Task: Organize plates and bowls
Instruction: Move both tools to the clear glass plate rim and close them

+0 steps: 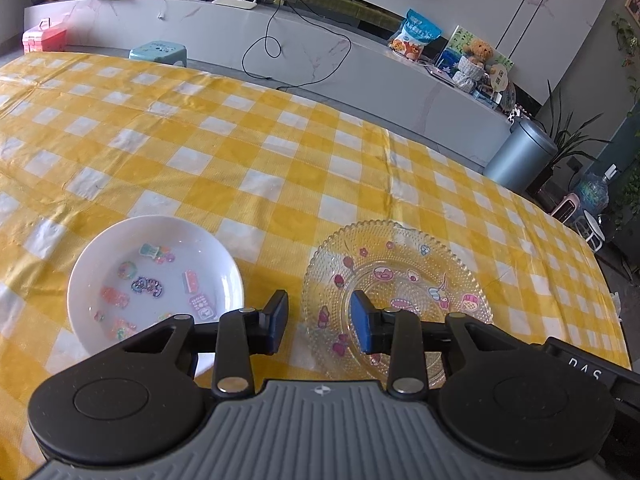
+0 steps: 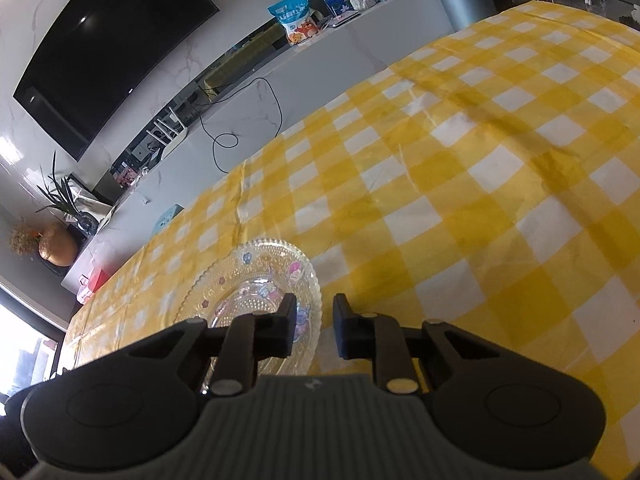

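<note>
Both jaws released over glass plate (image 1: 396, 280) at lower center w/ white bowl (image 1: 156, 280) lower left; I risk chipping its rim if misaligned.

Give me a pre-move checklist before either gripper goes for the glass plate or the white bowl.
1. Left gripper open, nothing between its fingers: ok.
2. Right gripper open, holding nothing: ok.
3. Glass plate lies flat on the checked tablecloth, nothing stacked on it: ok.
4. White bowl upright, apart from the plate: ok.
5. Left gripper's jaws straddle the plate's near-left rim: ok.
6. Whether the colourful shapes in the dishes are stickers or loose pieces: cannot tell.
</note>
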